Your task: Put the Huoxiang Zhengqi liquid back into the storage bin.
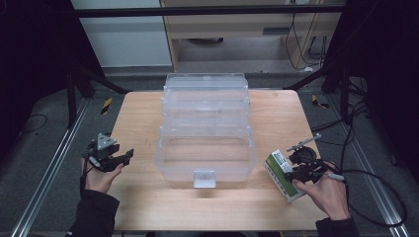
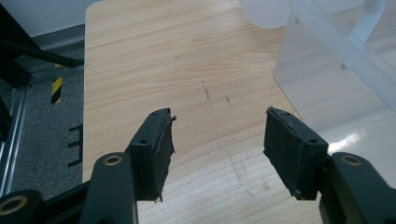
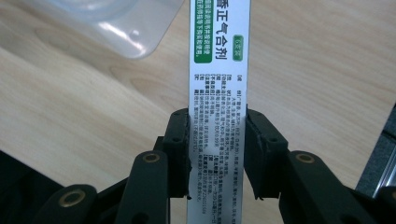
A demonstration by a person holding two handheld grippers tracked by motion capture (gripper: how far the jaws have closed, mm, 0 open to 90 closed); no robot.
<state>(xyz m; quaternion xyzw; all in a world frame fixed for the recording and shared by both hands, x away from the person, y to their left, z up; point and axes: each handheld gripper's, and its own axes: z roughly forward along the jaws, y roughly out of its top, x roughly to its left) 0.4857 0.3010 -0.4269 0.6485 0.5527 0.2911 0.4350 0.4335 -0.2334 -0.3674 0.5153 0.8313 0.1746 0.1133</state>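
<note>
Right gripper (image 3: 217,154) clamps the white-green box (image 3: 219,70) by its narrow faces, just right of the clear bin (image 1: 205,148); left gripper (image 2: 217,144) wide, nothing between, over the table (image 2: 140,70); risk: the slim box may pivot in the pads and catch the bin rim.

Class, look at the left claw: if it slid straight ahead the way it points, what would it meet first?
Probably bare table: the open left claw points across the wood, with the clear plastic box off to its right. Depth is hard to judge, so the box's corner might be grazed.
</note>
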